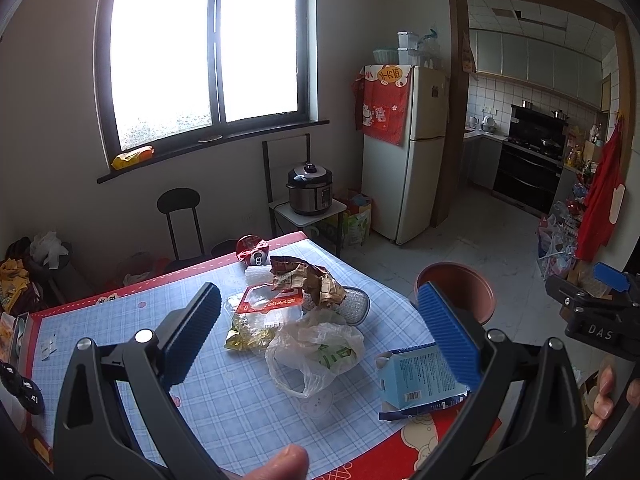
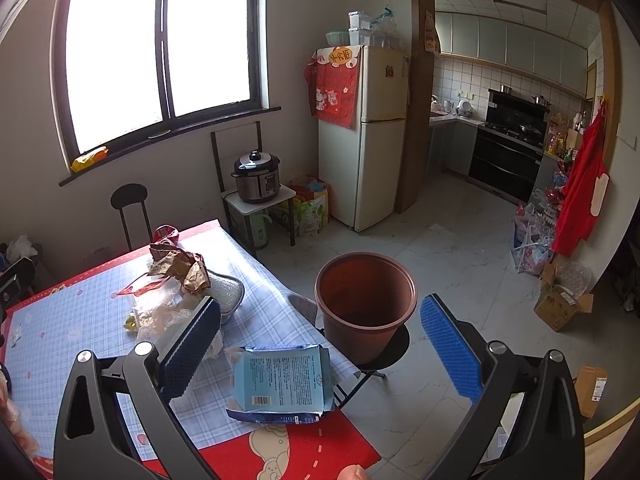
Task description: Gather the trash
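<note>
Trash [image 1: 304, 312] sits heaped mid-table beside the brown bucket [image 2: 366, 304] meant to take it, so I hover my left claw [image 1: 320, 332] and right claw [image 2: 320, 344] wide open, both empty.

The right gripper [image 2: 320, 344] hangs above the near corner of the table [image 2: 80, 320], its two blue pads wide apart with nothing between them. Under it, at about 6 o'clock, a flattened light blue carton [image 2: 282, 380] lies on the checked tablecloth, near the table edge. At 9 o'clock there is a heap of trash: a crumpled brown paper bag [image 2: 180, 268], a clear plastic bag [image 2: 160, 316] and a red can [image 2: 164, 234] behind them at the far edge. At 3 o'clock from the carton, off the table, a brown bucket [image 2: 366, 304] stands upright on a black stool [image 2: 394, 350], and it looks empty.
</note>
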{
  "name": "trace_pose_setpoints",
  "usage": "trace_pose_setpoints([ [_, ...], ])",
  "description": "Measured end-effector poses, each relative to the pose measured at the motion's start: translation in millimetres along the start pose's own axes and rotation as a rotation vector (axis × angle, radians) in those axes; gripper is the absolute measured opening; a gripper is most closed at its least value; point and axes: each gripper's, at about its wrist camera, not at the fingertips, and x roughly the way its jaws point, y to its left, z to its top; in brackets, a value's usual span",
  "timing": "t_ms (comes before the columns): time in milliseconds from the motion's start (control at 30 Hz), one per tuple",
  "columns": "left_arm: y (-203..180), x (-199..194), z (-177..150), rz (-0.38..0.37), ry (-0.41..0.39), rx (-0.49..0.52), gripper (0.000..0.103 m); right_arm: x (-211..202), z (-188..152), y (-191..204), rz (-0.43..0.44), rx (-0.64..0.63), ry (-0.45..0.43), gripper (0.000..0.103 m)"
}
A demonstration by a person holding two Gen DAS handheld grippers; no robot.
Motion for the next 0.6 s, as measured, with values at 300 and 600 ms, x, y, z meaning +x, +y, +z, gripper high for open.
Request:
trace_pose_setpoints([
  [300, -0.6, 0.9, 0.1, -0.006, 0.0, 0.001, 0.097, -0.9, -1.7, -0.5, -0.004, -0.004, -0.006, 0.098],
  [600, -2.6, 1.1, 0.3, -0.006, 0.0, 0.003, 0.097, -2.2, -1.9, 0.2, -0.003, -0.008, -0.007, 0.098],
])
